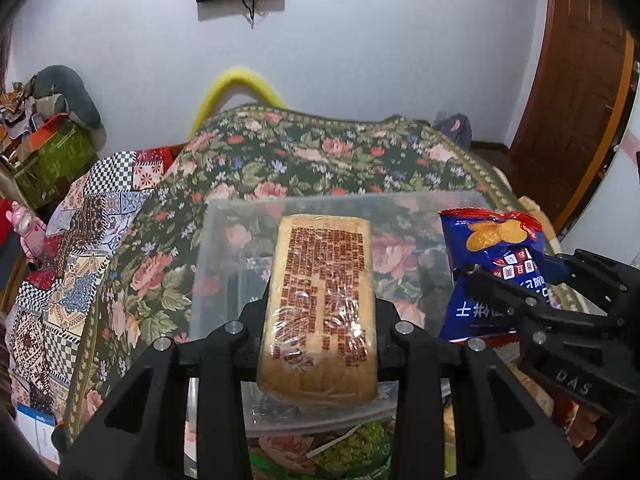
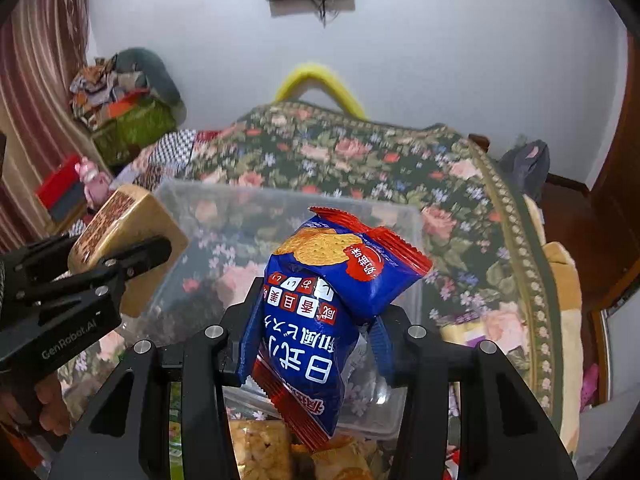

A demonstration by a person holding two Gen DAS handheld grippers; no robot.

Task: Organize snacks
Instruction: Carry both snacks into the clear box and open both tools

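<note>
My left gripper (image 1: 318, 330) is shut on a tan wrapped cake bar (image 1: 320, 304) with red print, held lengthwise over a clear plastic bin (image 1: 224, 240). The same bar (image 2: 120, 232) shows at the left of the right wrist view, between the left gripper's black fingers (image 2: 136, 256). My right gripper (image 2: 316, 336) is shut on a blue and red cracker packet (image 2: 316, 312), which hangs above the same bin (image 2: 208, 216). That packet (image 1: 488, 264) and the right gripper (image 1: 516, 300) appear at the right of the left wrist view.
The bin rests on a floral cloth (image 1: 320, 148) that covers the table. More snack packs lie near the front edge: a green one (image 1: 356, 448) and golden bars (image 2: 260, 452). Boxes and clutter (image 1: 52, 148) stand at the back left, a wooden door (image 1: 576, 92) at the right.
</note>
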